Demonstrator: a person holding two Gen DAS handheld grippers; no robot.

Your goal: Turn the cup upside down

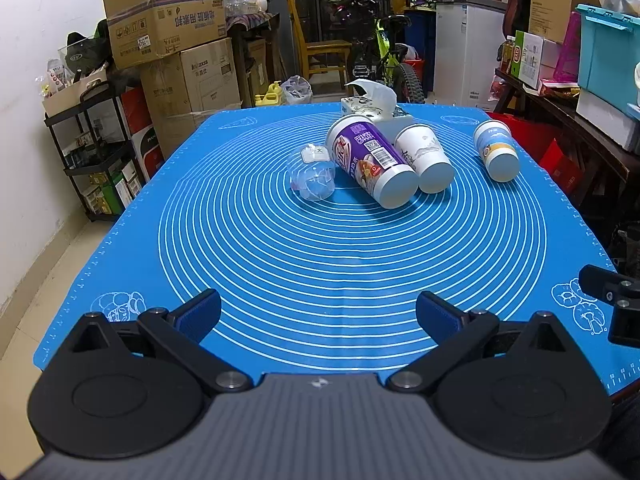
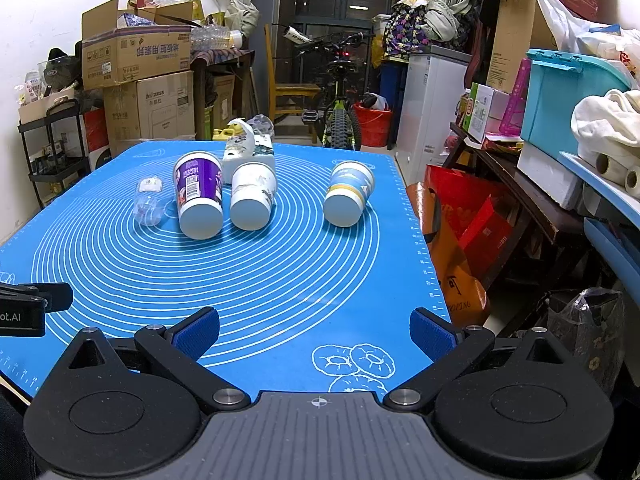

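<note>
Left gripper and right gripper are both hovering wide open, holding nothing. Purple cup, white cup, blue cup and clear cup are lying sideways on the blue mat.

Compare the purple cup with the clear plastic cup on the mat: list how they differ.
The purple cup is opaque, with a printed purple label and barcode; the clear cup is see-through with only a small white tag. The purple cup is the taller and wider of the two. The purple cup lies beside the white cup, apparently touching it; the clear cup lies alone at the left end of the row. Both lie on their sides on the blue mat, untouched by either tool.
</note>
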